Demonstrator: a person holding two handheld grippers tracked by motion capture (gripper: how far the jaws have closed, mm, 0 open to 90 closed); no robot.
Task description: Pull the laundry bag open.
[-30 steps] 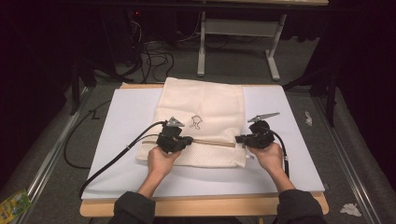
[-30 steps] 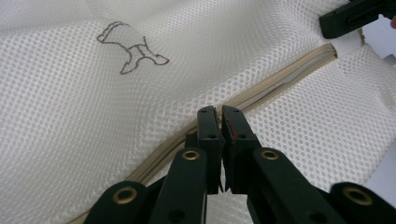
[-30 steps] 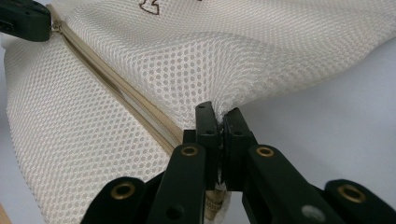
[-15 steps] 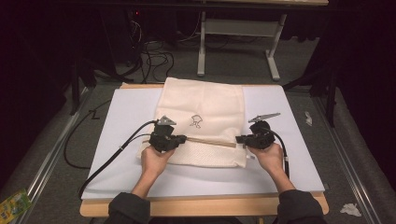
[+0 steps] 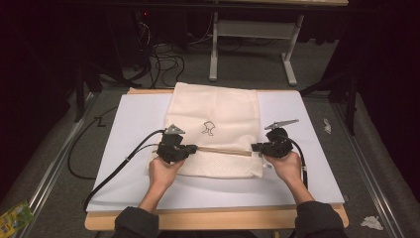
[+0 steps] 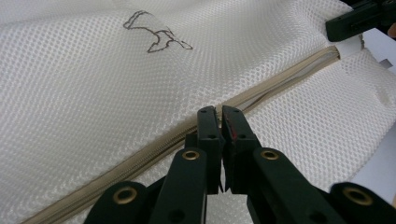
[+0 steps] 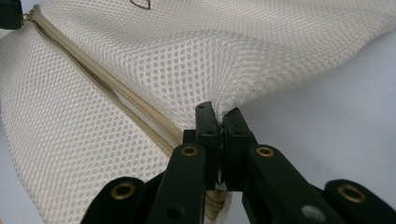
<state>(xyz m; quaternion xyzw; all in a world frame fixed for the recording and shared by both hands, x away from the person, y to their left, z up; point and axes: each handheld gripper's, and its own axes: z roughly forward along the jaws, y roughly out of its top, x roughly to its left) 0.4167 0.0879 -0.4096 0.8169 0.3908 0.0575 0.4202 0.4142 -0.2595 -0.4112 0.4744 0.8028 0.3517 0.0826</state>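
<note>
A cream mesh bag (image 5: pixel 218 114) with a small dark outline drawing lies flat on the white board (image 5: pixel 317 163). A tan zipper (image 5: pixel 223 150) runs across its near part. My left gripper (image 5: pixel 194 148) is shut at the zipper's left part, on the zipper pull, its jaws (image 6: pixel 220 112) pressed together on the zipper line. My right gripper (image 5: pixel 253 147) is shut on the bag's right edge at the zipper's end, bunching the mesh (image 7: pixel 210 51) up at its jaws (image 7: pixel 219 114). Between the two grippers the zipper (image 6: pixel 280 77) gapes slightly.
The board rests on a wooden table (image 5: pixel 213 220). Each gripper's cable (image 5: pixel 119 166) trails toward the near edge. Beyond the table are floor cables (image 5: pixel 158 54) and a white desk frame (image 5: pixel 247 34). Crumpled paper (image 5: pixel 371 223) and a green packet (image 5: pixel 12 218) lie on the floor.
My left gripper has slid a little to the left along the zipper, away from the right gripper. The right gripper has held still.
</note>
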